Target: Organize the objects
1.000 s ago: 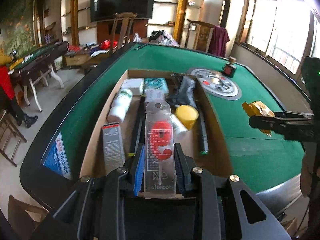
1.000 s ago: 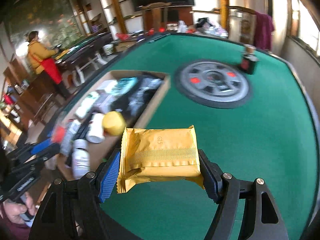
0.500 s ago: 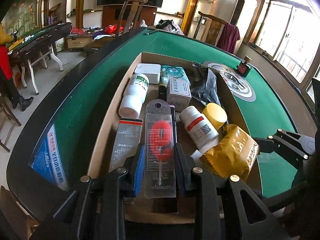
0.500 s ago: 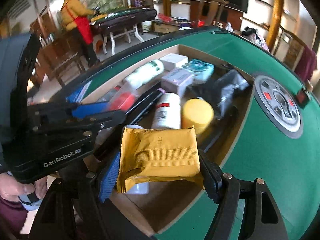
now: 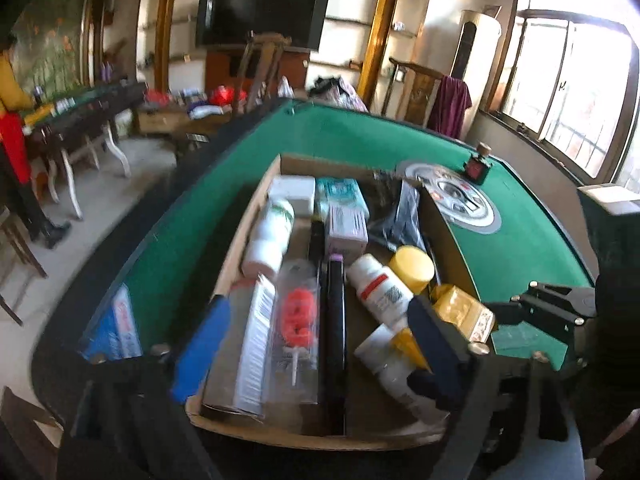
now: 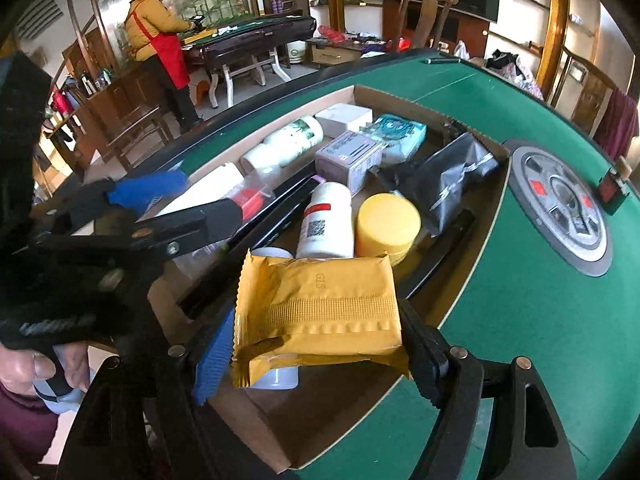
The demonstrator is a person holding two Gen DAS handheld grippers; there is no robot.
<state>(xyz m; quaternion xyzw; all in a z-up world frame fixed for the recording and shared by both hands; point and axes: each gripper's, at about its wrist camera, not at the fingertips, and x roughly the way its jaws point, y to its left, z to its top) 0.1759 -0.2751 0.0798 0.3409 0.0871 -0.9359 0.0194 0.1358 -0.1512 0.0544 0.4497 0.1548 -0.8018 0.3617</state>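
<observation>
evidently both tools hang over the shallow cardboard box (image 6: 362,92) on the green felt table (image 6: 520,320) because that box is where the loose goods are being gathered; the left gripper (image 5: 316,344) has its jaws opening, spread wide, with the clear blister pack (image 5: 296,328) lying flat in the box between them, no pad pressing it, so it looks let go beside a long white carton (image 5: 254,344); the right gripper (image 6: 316,344) pinches the yellow packet (image 6: 320,312) by its two short ends, though its jaws are easing apart; the packet hangs just above the box's near corner, over a pale cup, probably to fill that gap; the packet is crinkled foil with a ribbed seam, soft and pillow-like; nearby stand out a smooth white bottle (image 6: 328,220), a round yellow lid (image 6: 388,220) and a limp black pouch (image 6: 448,176).
</observation>
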